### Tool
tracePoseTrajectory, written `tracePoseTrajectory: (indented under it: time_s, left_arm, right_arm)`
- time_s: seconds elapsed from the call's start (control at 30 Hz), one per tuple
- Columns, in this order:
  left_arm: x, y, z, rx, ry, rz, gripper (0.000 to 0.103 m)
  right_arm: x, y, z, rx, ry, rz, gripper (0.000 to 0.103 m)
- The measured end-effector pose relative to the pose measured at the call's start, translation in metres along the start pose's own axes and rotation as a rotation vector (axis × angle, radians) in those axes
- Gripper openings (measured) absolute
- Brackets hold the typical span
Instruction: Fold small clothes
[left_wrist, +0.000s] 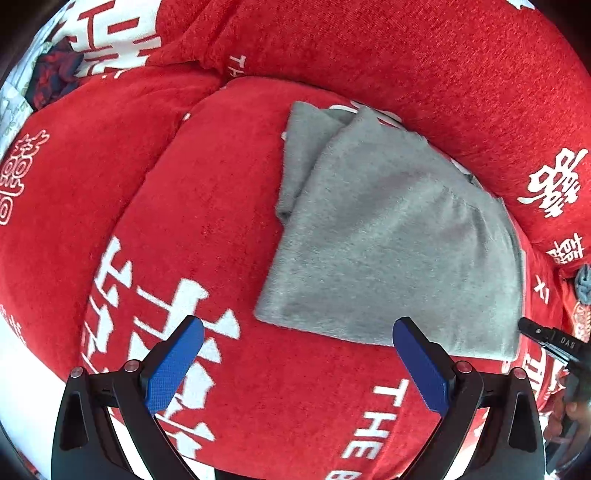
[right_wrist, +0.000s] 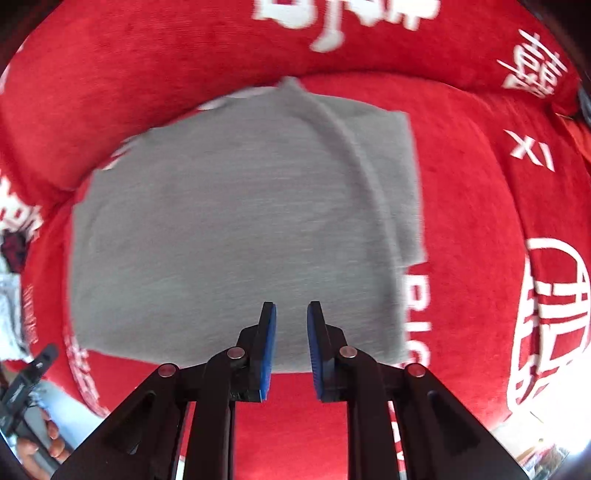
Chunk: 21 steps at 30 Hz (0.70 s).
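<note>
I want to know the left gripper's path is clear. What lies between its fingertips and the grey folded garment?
Only bare red printed cover lies between the left gripper and the grey folded garment, in the left wrist view; nothing else intervenes.

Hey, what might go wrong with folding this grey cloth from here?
1. The right gripper has nearly closed with nothing between its pads, so it may slide over the grey cloth without catching it.
2. One folded layer sticks out unevenly; another fold could leave it crooked.
3. The soft red cushion may bunch the cloth.
</note>
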<state>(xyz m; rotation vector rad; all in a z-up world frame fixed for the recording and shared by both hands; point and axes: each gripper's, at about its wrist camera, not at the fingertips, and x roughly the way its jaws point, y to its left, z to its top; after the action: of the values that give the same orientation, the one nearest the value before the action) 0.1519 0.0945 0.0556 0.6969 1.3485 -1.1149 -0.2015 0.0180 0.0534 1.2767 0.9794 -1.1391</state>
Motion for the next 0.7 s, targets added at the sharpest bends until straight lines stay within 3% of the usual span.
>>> tracePoseTrajectory:
  time_s: [0.23, 0.7]
  left_arm:
    - [-0.001, -0.007, -0.002, 0.014, 0.012, 0.043, 0.103]
    - [-0.005, -0.003, -0.007, 0.006, 0.031, 0.082, 0.103]
  right_arm:
    - [0.004, 0.020, -0.020, -0.032, 0.052, 0.093, 0.028]
    - [0.027, 0.029, -0.029, 0.018, 0.140, 0.215, 0.031]
